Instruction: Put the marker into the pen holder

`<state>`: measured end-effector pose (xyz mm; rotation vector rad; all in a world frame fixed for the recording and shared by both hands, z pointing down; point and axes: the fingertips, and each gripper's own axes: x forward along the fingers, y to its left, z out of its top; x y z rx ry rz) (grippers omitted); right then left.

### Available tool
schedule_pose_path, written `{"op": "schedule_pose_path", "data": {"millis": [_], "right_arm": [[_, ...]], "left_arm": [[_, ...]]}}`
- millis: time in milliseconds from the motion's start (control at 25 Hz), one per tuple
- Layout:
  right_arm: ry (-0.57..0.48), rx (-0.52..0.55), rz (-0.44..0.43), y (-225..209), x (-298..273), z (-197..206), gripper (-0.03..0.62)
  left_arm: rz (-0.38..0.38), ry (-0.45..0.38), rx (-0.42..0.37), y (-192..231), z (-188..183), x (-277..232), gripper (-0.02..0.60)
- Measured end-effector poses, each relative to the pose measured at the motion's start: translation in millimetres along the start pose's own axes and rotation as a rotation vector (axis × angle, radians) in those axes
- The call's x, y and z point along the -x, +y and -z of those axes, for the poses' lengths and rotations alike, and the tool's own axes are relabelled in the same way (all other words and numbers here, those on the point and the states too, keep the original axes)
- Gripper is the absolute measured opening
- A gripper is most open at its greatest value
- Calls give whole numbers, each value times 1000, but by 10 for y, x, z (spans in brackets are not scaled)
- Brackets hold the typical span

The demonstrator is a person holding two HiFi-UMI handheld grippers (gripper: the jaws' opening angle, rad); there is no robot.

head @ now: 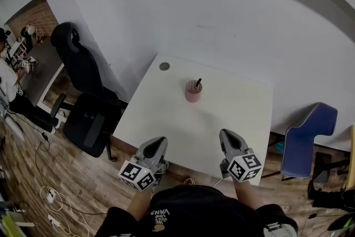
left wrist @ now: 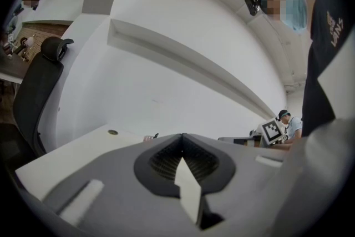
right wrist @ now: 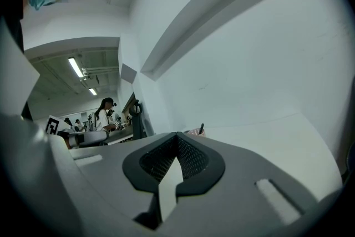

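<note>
Marker (head: 198, 82) in pen holder (head: 193, 94), well beyond clenched, empty left gripper (head: 159, 141) and right gripper (head: 226, 134)

Person holds the left gripper (head: 157, 144) and right gripper (head: 228, 139) low, side by side, pointing forward, both jaws closed and empty

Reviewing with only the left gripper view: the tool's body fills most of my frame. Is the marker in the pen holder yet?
Observer: Yes. The head view shows the marker standing in the pink pen holder, mid-table.
Operator: Is the right tool near it?
Observer: No. The right tool is at the near edge of the table, well apart from the pen holder.
Operator: Is it holding anything?
Observer: Nothing. The right gripper view shows its jaws shut together and empty.
</note>
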<state>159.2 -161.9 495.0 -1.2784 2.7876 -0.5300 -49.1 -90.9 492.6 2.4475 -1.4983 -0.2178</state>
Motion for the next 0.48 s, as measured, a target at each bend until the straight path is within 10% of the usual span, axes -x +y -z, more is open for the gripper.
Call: {"op": "schedule_pose_path", "data": {"millis": [480], "right_arm": [[24,-7,30,-132,-119,34,3]], "left_arm": [[5,6,3,69,-30,-120,52]]}}
